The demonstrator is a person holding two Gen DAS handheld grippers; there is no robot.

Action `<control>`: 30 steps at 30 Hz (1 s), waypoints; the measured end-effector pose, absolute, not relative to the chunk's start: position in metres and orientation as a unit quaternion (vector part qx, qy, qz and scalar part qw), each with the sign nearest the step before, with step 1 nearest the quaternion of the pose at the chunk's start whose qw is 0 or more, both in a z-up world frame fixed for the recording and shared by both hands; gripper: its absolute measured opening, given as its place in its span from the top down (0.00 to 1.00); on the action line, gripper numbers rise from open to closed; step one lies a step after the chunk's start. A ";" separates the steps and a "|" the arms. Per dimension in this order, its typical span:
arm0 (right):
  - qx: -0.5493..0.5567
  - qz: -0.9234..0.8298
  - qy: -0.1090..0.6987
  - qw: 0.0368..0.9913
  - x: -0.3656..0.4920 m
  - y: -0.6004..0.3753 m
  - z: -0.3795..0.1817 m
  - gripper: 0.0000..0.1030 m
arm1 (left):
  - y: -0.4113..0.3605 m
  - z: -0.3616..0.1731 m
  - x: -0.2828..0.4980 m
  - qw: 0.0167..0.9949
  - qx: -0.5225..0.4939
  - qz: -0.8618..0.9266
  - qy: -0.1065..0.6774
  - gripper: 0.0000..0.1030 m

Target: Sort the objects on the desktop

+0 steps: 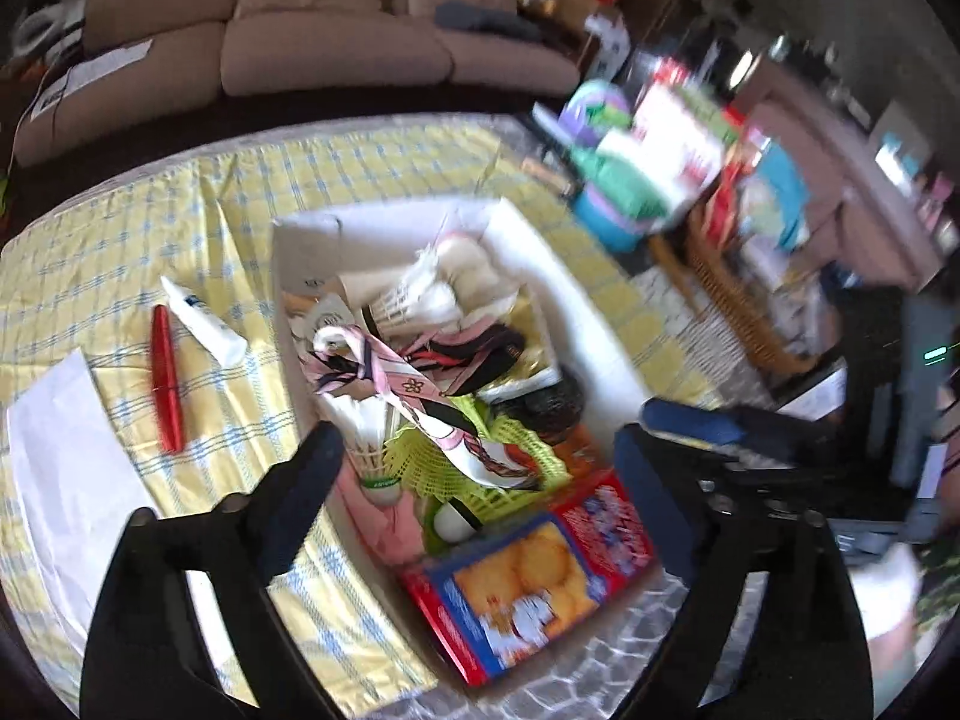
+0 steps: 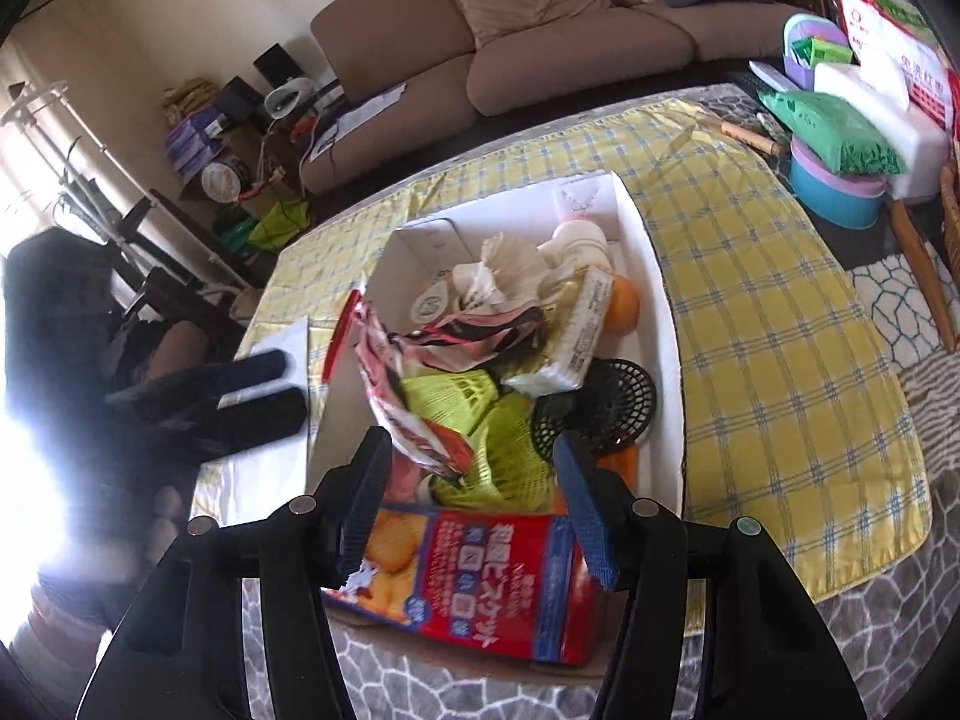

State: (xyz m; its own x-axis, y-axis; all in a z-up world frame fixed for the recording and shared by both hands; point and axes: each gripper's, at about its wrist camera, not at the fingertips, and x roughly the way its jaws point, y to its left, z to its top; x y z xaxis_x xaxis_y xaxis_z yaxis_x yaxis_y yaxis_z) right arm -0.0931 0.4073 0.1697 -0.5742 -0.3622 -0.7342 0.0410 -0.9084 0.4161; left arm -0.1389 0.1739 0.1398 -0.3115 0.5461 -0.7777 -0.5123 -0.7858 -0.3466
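Note:
A white cardboard box (image 1: 591,312) (image 2: 657,276) on the yellow checked cloth holds a biscuit box (image 1: 528,576) (image 2: 480,582), green plastic shuttlecocks (image 1: 456,462) (image 2: 480,420), a white feather shuttlecock (image 1: 372,444), a pink patterned ribbon (image 1: 408,384) (image 2: 396,372) and a black mesh strainer (image 2: 600,402). My left gripper (image 1: 480,456) is open above the box's near end and empty; it also shows at the left of the right wrist view (image 2: 264,390). My right gripper (image 2: 474,480) is open above the biscuit box, empty.
A red pen (image 1: 165,378), a white tube (image 1: 204,324) and a white paper sheet (image 1: 66,462) lie on the cloth (image 1: 150,228) left of the box. Tubs, tissue packs and bags (image 2: 852,138) crowd the far right. A beige sofa (image 1: 336,42) stands behind.

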 end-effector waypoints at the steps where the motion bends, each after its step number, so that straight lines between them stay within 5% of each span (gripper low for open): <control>1: 0.445 -0.870 -0.177 0.115 -0.091 0.405 0.174 0.41 | 0.161 0.149 -0.135 0.326 -0.479 0.815 -0.027 0.03; 8: 0.436 -0.877 -0.157 0.125 -0.082 0.377 0.203 0.38 | 0.090 0.169 -0.128 0.284 -0.463 0.839 -0.044 0.00; 23: 0.436 -0.880 -0.106 0.156 -0.153 0.278 0.228 0.36 | 0.008 0.098 -0.173 0.187 -0.493 0.850 -0.001 0.01; 30: 0.432 -0.881 -0.113 0.158 -0.188 0.259 0.213 0.36 | 0.053 0.046 -0.237 0.153 -0.504 0.849 0.030 0.29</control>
